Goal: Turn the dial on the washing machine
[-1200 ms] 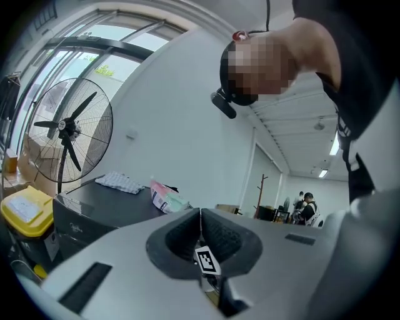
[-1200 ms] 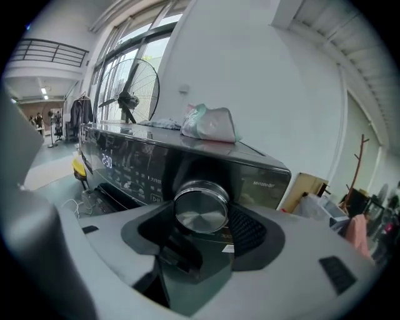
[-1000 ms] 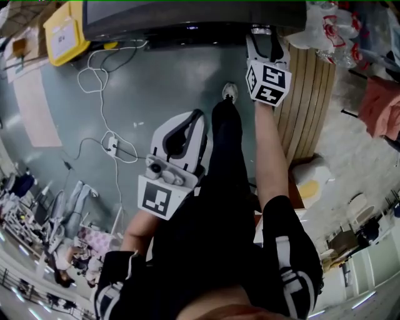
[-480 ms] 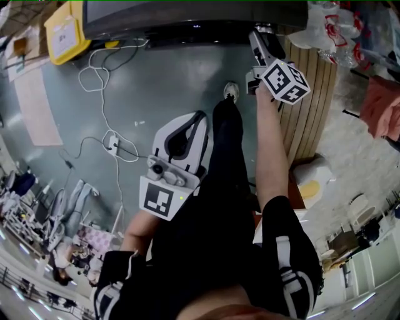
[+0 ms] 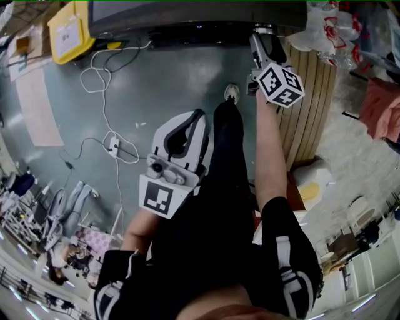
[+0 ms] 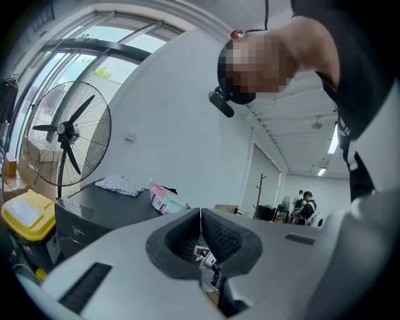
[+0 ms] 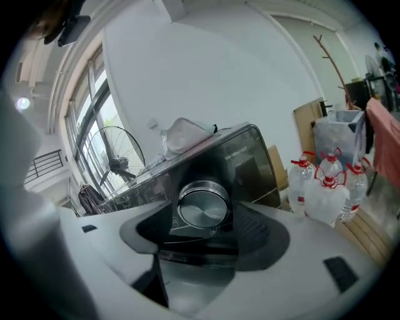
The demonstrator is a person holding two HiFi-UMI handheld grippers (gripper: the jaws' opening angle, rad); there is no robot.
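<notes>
The washing machine is a dark box at the top of the head view. Its round silver dial sits on the glossy black front panel. My right gripper reaches up to that panel with the dial between its two dark pads; the jaws are opening and a little room shows on each side of the dial. From the head view the right gripper is tilted, its marker cube turned sideways. My left gripper hangs low beside the person's leg, shut on nothing, its pads touching.
A yellow bin stands left of the machine, with white cables and a power strip on the grey floor. A slatted wooden panel runs along the right. Water bottles stand right of the machine, and a large fan to its left.
The right gripper has rolled clockwise at the machine's panel, so its marker cube now faces another way. The left gripper has stayed where it was.
</notes>
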